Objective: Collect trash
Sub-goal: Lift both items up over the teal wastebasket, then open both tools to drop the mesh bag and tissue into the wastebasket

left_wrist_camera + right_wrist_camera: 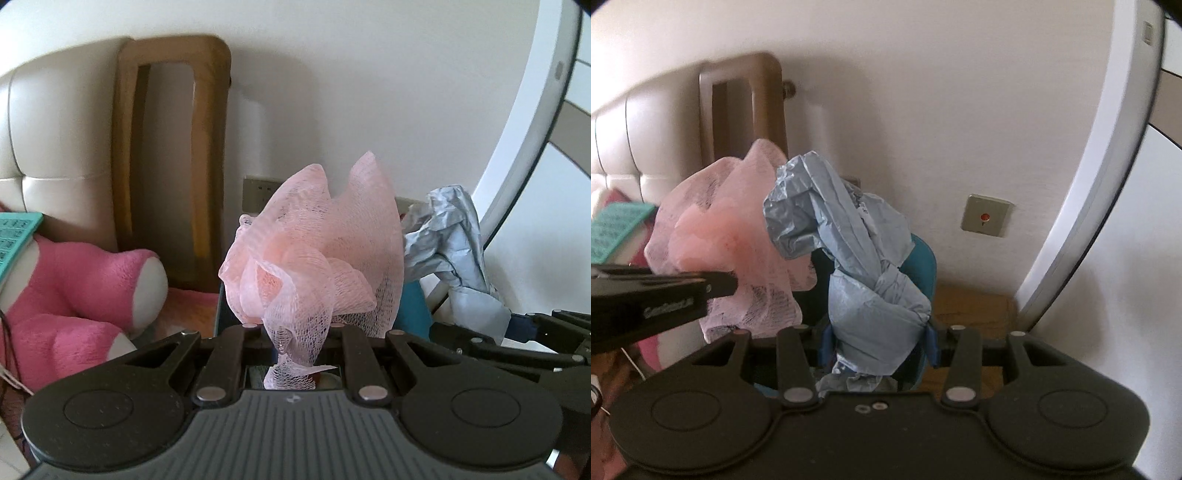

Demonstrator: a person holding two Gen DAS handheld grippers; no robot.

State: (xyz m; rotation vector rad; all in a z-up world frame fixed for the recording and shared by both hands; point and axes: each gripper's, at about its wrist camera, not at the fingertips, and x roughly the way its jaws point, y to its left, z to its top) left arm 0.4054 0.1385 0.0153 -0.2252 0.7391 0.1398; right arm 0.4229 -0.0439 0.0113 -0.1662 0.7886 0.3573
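Observation:
My left gripper (295, 332) is shut on a pink mesh net (314, 251), which stands up in front of it; the net also shows in the right wrist view (738, 236). My right gripper (879, 332) is shut on a crumpled grey-blue plastic bag (864, 266), held upright; the bag also shows at the right of the left wrist view (450, 251). A teal bin (923, 269) sits just behind the bag, partly hidden. The two grippers are side by side, the left one (665, 295) close to the left of the right one.
A pink plush toy (81, 295) and a teal book (14, 236) lie at the left by a cream padded headboard (55, 140). A brown wooden frame (170, 155) leans on the white wall. A wall switch (986, 216) and a white door frame (1089, 206) are at the right.

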